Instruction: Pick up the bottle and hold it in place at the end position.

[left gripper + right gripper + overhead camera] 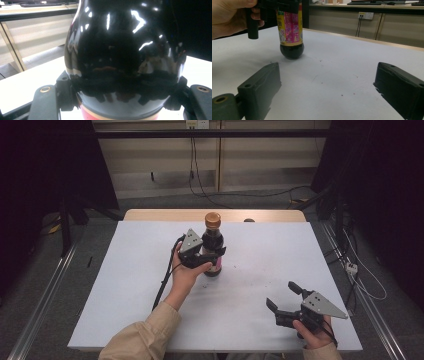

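High view: the left gripper (209, 256) is clamped on the bottle (213, 245) so it stays up on the white tabletop (125, 285).

Left gripper view: the bottle (125, 57) looks full of dark sauce.

Right gripper view: the right gripper (324, 92) waits, jaws apart, holding nothing.

- The tall glossy bottle of dark, near-black liquid (213, 251) carries a bronze-brown screw cap.
- Its label is yellow with pink-red panels and a red lower band.
- The flat table top (125, 285) is pale grey-white with a light wooden far edge.
- Both hand-held grippers (210, 255) (281, 297) are black with grey three-cornered plates.
- The person's sleeve (142, 335) is beige.
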The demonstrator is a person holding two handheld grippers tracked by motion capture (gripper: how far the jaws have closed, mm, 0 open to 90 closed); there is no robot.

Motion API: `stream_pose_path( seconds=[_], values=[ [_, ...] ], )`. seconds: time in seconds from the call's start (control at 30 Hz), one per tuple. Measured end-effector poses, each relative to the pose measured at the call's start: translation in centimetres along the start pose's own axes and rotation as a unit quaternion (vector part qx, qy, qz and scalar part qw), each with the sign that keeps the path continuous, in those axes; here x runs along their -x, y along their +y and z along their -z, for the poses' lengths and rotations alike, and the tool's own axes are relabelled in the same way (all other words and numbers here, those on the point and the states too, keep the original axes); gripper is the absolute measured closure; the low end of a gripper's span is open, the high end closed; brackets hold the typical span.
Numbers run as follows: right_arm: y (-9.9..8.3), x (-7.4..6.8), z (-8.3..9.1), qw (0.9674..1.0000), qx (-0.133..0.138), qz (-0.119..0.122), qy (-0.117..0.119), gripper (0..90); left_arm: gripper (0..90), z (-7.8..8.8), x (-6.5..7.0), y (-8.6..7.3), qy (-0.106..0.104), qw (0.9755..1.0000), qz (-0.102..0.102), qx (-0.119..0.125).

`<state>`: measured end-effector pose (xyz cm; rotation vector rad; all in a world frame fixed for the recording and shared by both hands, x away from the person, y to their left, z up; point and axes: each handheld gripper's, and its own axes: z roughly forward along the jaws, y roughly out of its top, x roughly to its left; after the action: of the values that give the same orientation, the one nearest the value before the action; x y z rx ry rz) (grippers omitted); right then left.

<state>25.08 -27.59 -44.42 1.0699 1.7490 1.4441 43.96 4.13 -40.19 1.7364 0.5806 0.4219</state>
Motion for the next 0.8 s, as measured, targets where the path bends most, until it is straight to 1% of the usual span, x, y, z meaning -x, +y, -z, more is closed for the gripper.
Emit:
stream_pose_path(
  seconds=[0.03,0.1,0.17,0.37,0.4,0.43,0.53,0.57,0.63,0.73,0.8],
  values=[
    [0.0,0.0,0.0,1.0,0.0,0.0,0.0,5.8,30.3,-0.1,0.0,0.0,-0.003,1.0,-0.003,-0.002],
    [0.0,0.0,0.0,1.0,0.001,0.0,0.0,5.8,30.3,-0.2,0.0,0.0,-0.002,1.0,-0.008,-0.004],
    [0.0,0.0,0.0,1.0,0.0,0.0,0.0,5.8,30.3,-0.4,0.1,0.1,-0.003,1.0,-0.005,-0.001],
    [-0.1,0.0,0.0,1.0,-0.001,-0.002,-0.001,5.8,30.3,-0.7,0.1,0.2,-0.007,1.0,-0.007,0.002],
    [-0.1,0.0,0.0,1.0,-0.001,-0.002,-0.001,5.8,30.3,-0.8,0.0,0.1,-0.009,0.9999,-0.01,0.001],
    [-0.1,0.0,0.0,1.0,-0.001,-0.001,-0.001,5.8,30.3,-0.9,0.0,0.1,-0.008,0.9999,-0.006,0.002],
    [-0.1,0.1,0.1,1.0,-0.001,-0.004,0.0,5.8,30.3,-1.1,-0.2,0.0,-0.009,0.9999,-0.008,-0.001],
    [-0.1,0.1,0.1,1.0,0.0,-0.002,-0.001,5.8,30.3,-1.2,-0.2,-0.1,-0.01,0.9999,-0.003,0.002],
    [-0.1,0.1,0.1,1.0,0.0,-0.002,-0.002,5.8,30.3,-1.4,-0.2,-0.2,-0.011,0.9999,-0.001,0.001],
    [-0.2,0.2,0.1,1.0,0.0,-0.004,-0.003,5.8,30.3,-1.4,-0.3,-0.3,-0.01,0.9999,-0.006,-0.002],
    [-0.2,0.2,0.2,1.0,-0.001,-0.004,-0.003,5.8,30.3,-1.4,-0.3,-0.3,-0.009,0.9999,-0.004,-0.002]
  ],
)
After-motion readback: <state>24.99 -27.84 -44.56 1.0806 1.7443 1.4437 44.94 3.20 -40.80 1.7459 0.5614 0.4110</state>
